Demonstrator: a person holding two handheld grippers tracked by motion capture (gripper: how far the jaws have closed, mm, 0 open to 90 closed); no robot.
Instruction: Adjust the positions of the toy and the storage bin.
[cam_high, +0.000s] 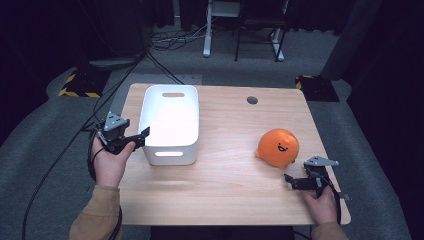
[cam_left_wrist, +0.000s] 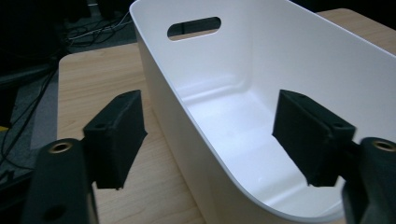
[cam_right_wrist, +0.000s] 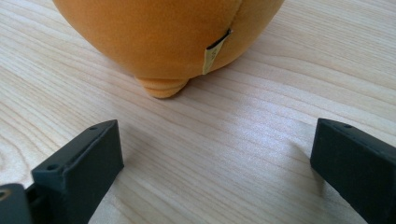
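Observation:
A white plastic bin (cam_high: 170, 125) with slot handles stands on the left half of the wooden table (cam_high: 225, 190); its inside (cam_left_wrist: 243, 126) holds nothing. My left gripper (cam_high: 141, 138) is open at the bin's near-left corner, and in the left gripper view its jaws (cam_left_wrist: 212, 140) stand one on each side of the bin's left wall. An orange round plush toy (cam_high: 278, 146) with a smiling face rests on the right half of the table. My right gripper (cam_high: 291, 181) is open just in front of the toy (cam_right_wrist: 159, 32), low over the wood, jaws (cam_right_wrist: 215, 158) apart with nothing between them.
A round cable hole (cam_high: 252, 100) sits in the table's far side. Cables (cam_high: 175, 37) and white desk legs (cam_high: 207, 30) lie on the grey floor beyond. Yellow-black striped bases (cam_high: 80, 86) flank the table's far corners. Bare wood spans between bin and toy.

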